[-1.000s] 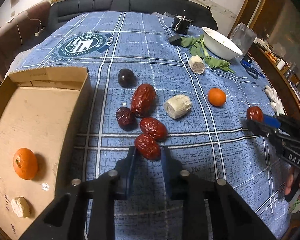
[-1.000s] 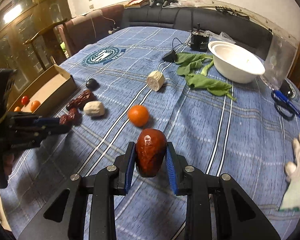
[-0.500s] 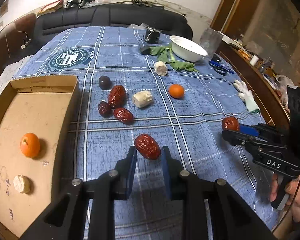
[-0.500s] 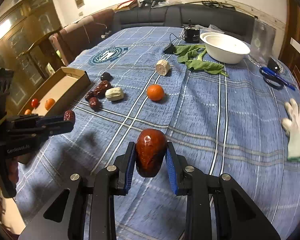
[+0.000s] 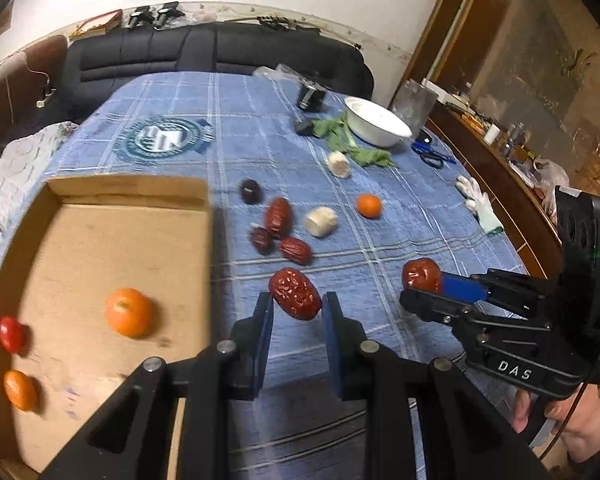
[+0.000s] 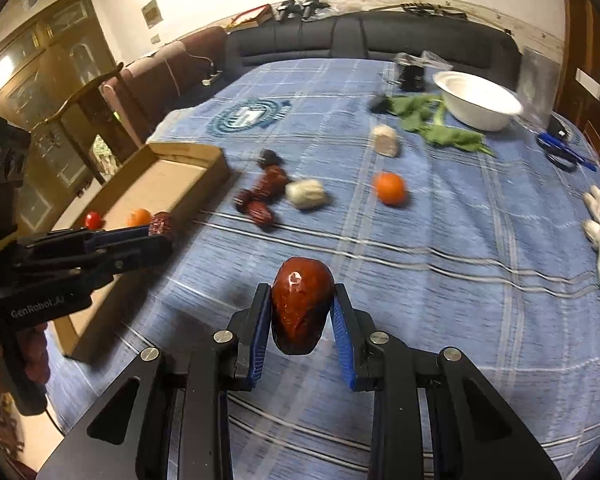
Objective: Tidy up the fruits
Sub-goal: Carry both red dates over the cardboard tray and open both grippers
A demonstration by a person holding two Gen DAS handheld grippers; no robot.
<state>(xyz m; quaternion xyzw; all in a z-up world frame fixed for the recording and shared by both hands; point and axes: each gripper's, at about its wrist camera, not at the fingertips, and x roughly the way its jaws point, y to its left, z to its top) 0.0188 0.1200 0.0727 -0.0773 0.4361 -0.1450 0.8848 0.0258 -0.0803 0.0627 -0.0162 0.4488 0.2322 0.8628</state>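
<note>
The left gripper (image 5: 296, 312) pinches a wrinkled red date (image 5: 295, 293) between its blue pads, low in the middle of the left wrist view, lifted clear of the blue checked tabletop (image 5: 400, 240). The right gripper (image 6: 302, 316) pinches a smoother, glossy date (image 6: 302, 304) upright between its pads, at the bottom centre of the right wrist view, also off the cloth.

In the left wrist view the cardboard box (image 5: 132, 196) fills the left half of the frame. Inside it lie a large orange (image 5: 129, 312), a small red fruit (image 5: 10, 334) and a smaller orange fruit (image 5: 20, 390) at the far left edge.

Near the centre of that view, just right of the box, a cluster rests on the cloth: three loose dates (image 5: 278, 218), a dark round fruit (image 5: 249, 191) above them, and a pale chunk (image 5: 320, 222) beside them. A lone orange (image 5: 369, 205) sits further right. A second pale chunk (image 5: 339, 164) lies above, near green leaves (image 5: 340, 136) and a white bowl (image 5: 376, 126) at the upper right. A white glove (image 5: 480, 202) lies at the right edge of the cloth.
</note>
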